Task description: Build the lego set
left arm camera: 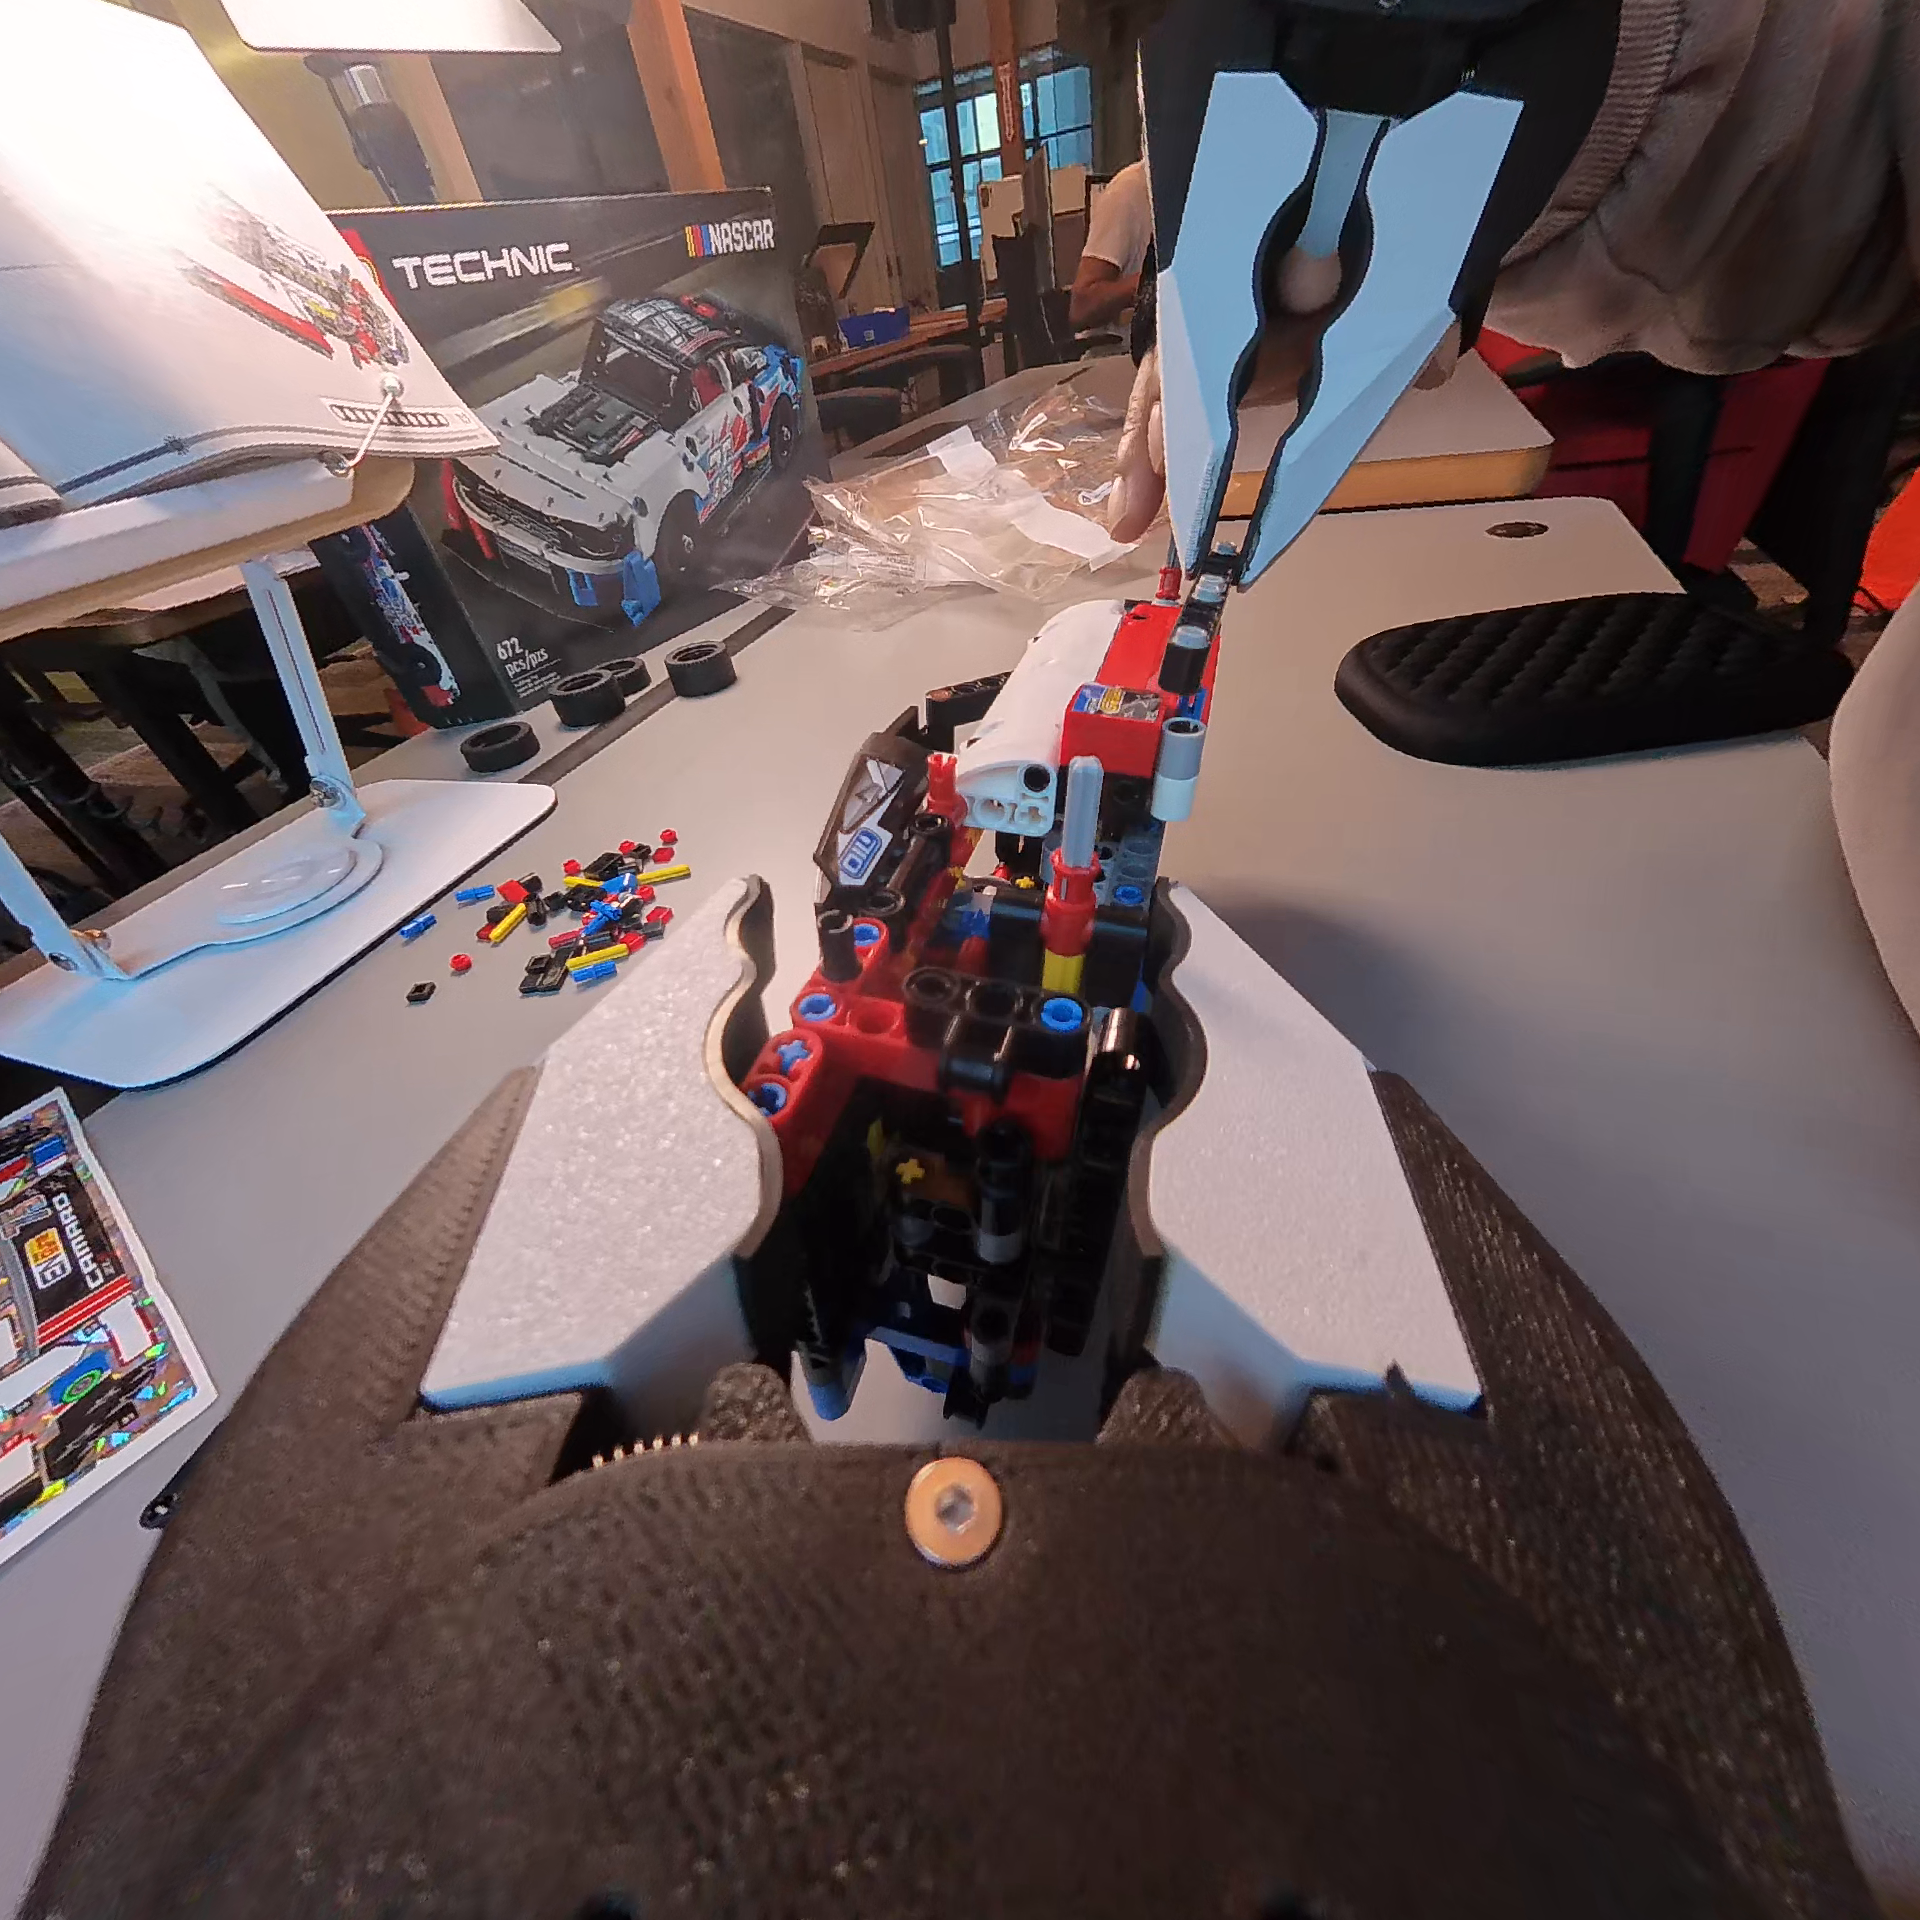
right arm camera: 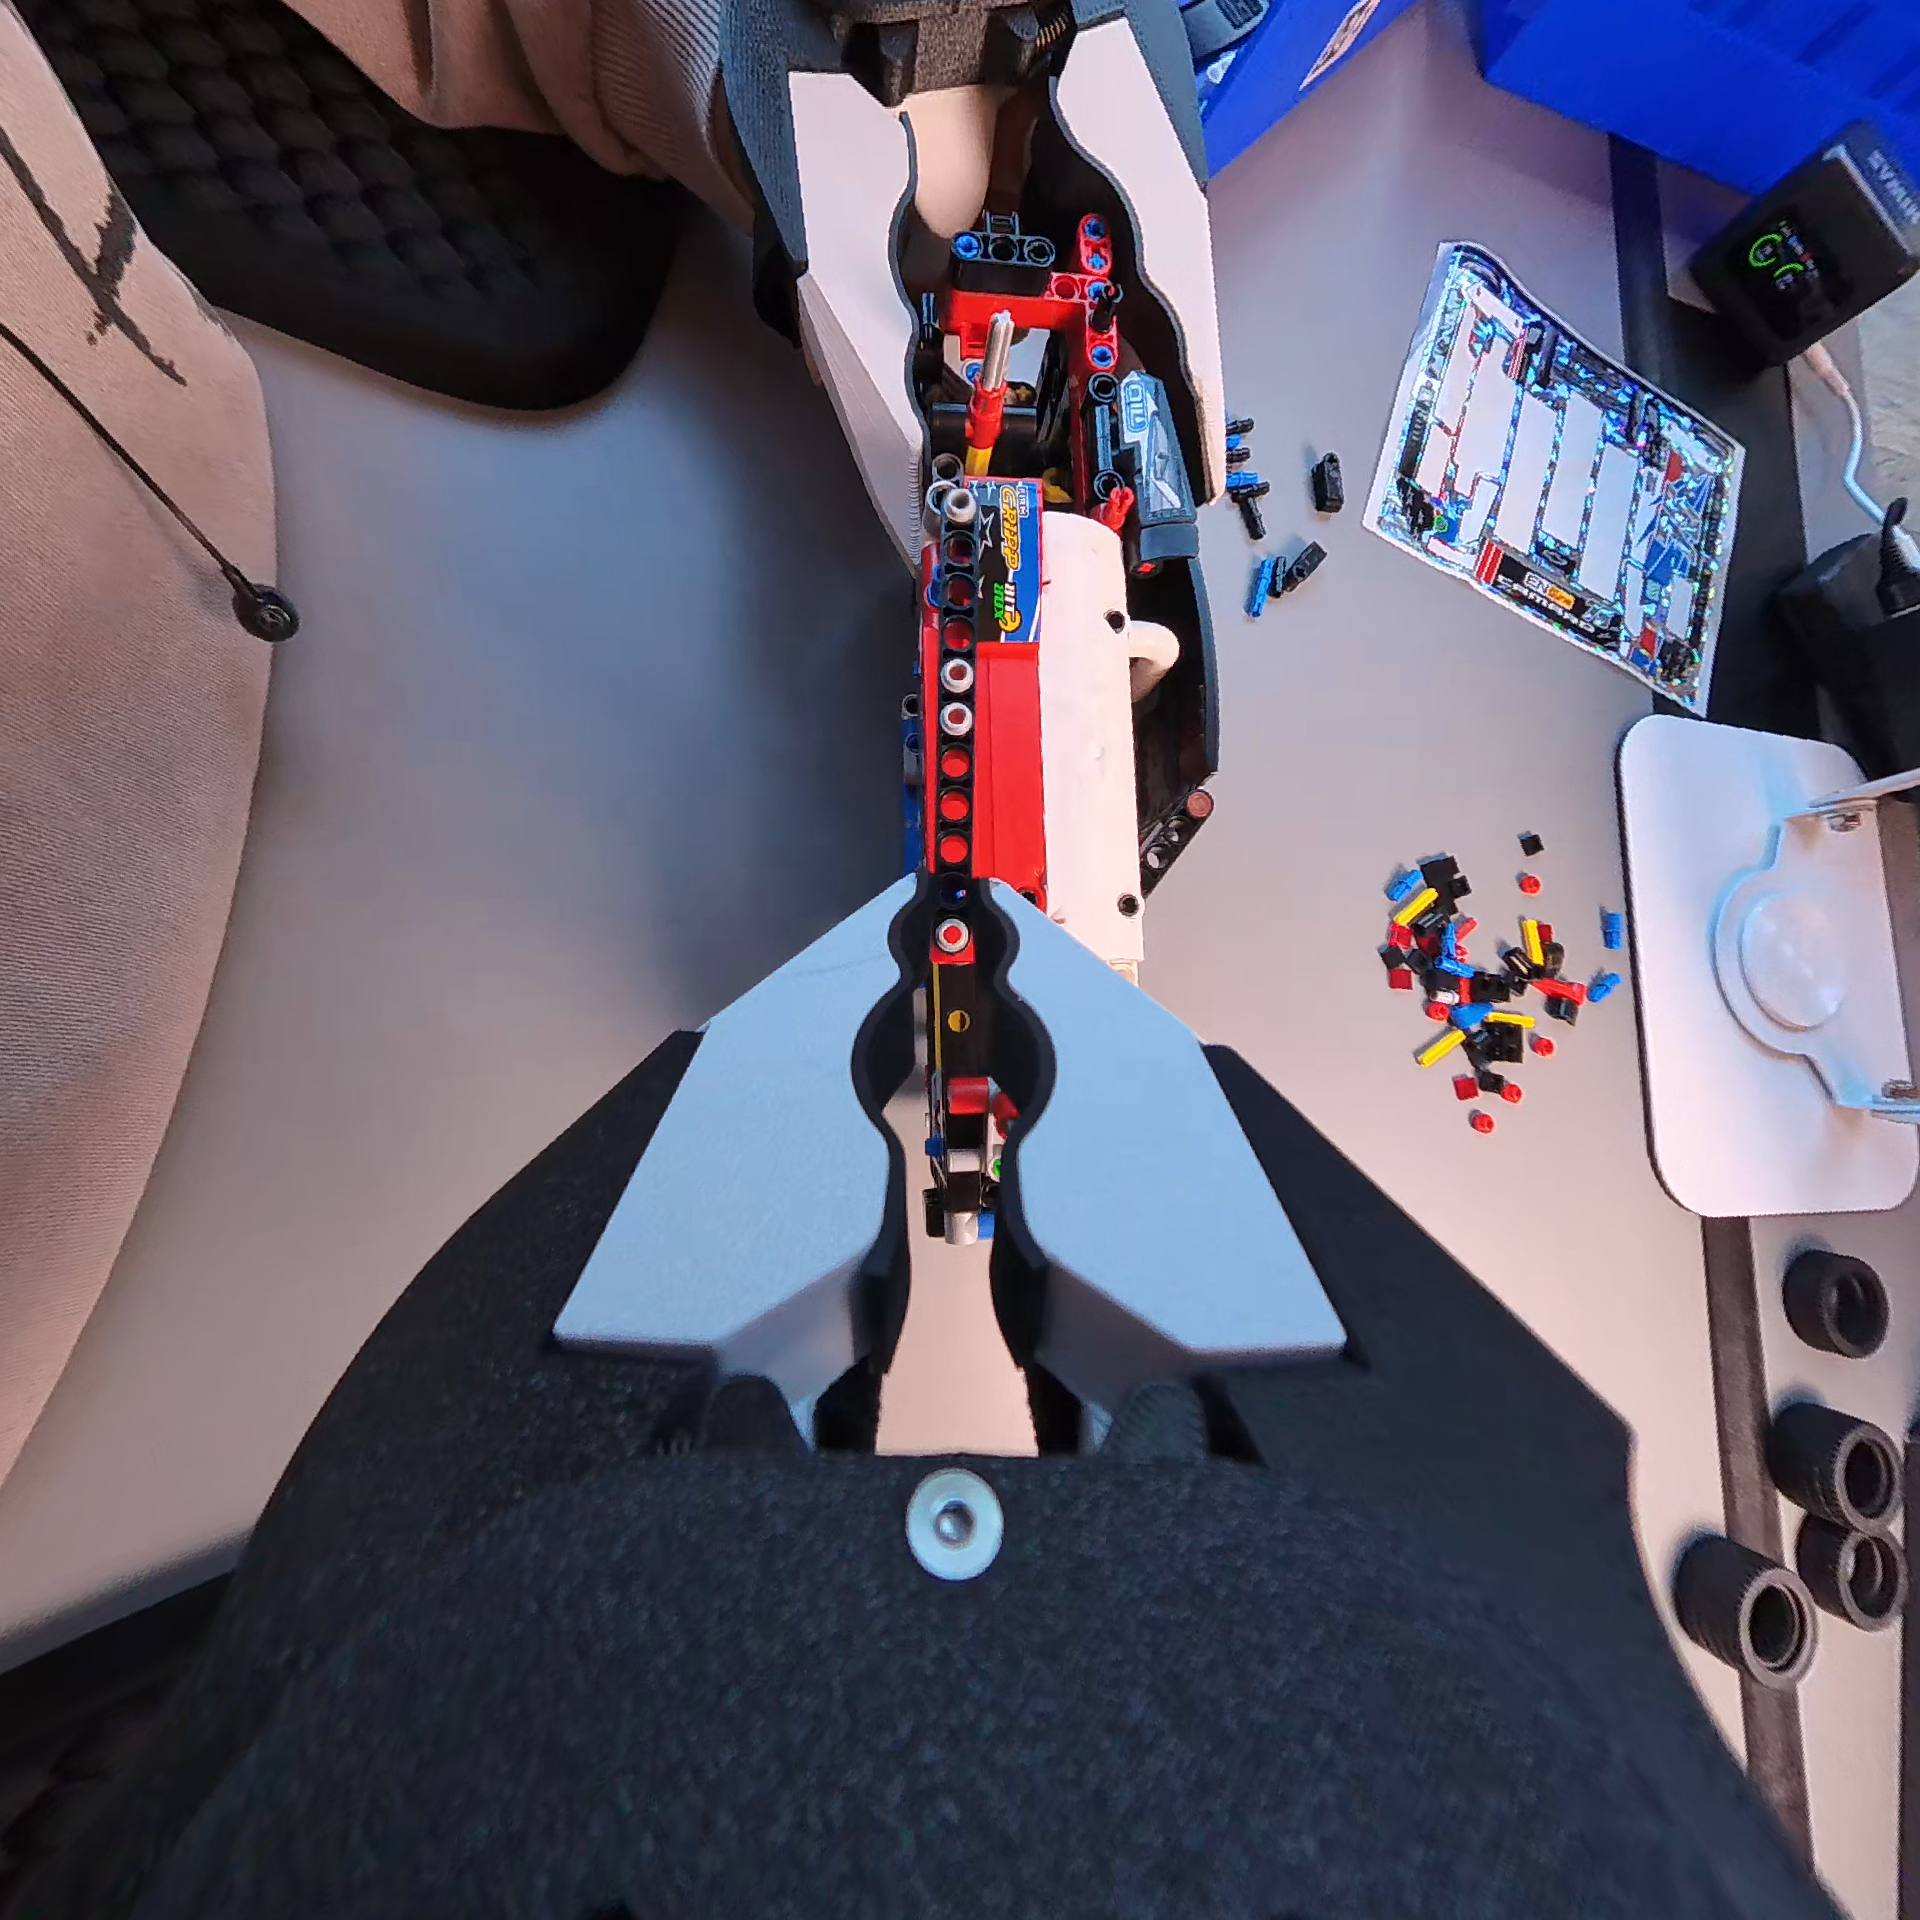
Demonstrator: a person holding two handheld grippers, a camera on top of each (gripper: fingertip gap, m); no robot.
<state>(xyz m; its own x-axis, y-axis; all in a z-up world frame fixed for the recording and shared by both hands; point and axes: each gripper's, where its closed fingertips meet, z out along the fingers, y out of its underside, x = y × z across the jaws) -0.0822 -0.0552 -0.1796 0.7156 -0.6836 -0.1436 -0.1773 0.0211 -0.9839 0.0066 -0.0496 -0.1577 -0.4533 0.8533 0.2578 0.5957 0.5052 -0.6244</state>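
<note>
Left gripper (left arm camera: 956, 1049) clamps the near end of the model (left arm camera: 997, 997), jaws wide around its red and black frame, holding it over the bench (left arm camera: 1455, 1039). Right gripper (right arm camera: 954, 904) pinches the black beam (right arm camera: 956, 748) at the model's far end, jaws nearly together. Loose parts (left arm camera: 582, 920) lie left. Farther left: tyres (left arm camera: 597, 696), box (left arm camera: 582, 436).

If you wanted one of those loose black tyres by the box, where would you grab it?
Judging by shape, grip a tyre across its outer tread from above, one of the jaws on each side. The tyres lie near the table edge, hollow and ridged, so the tread should resist slipping. Some sit close together; the separate one looks easiest to reach.
</note>
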